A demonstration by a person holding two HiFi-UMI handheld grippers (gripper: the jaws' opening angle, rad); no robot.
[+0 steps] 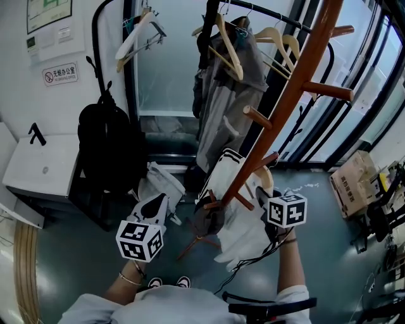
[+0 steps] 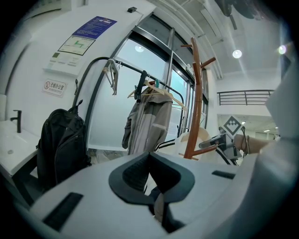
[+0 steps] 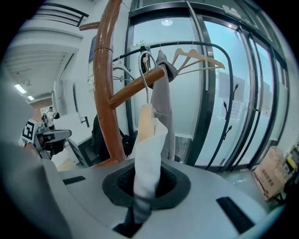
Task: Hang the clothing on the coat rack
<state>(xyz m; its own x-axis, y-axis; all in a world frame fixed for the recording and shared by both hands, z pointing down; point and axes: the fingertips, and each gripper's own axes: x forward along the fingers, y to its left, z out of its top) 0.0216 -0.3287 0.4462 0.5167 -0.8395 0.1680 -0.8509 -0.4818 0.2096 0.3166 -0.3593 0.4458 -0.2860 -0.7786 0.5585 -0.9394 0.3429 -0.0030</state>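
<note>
A: Glass-walled room, wooden coat rack (image 1: 288, 95) ahead. Where's the clothing (image 3: 148, 154)?
B: Clamped in my right gripper (image 3: 145, 186); its hanger (image 3: 145, 119) runs straight up to the peg (image 3: 128, 89)

head view: high, faces steeply down on rack (image 1: 288, 101), left gripper (image 1: 157, 204), right gripper (image 1: 261, 195).
left gripper view: low, about level, faces rack from farther off; right gripper at its right edge.
right gripper view: hard by rack pole, garment (image 3: 148, 158) just before lens.
all three share rack, rail (image 1: 256, 9), jacket (image 1: 228, 107), backpack (image 1: 104, 145).
</note>
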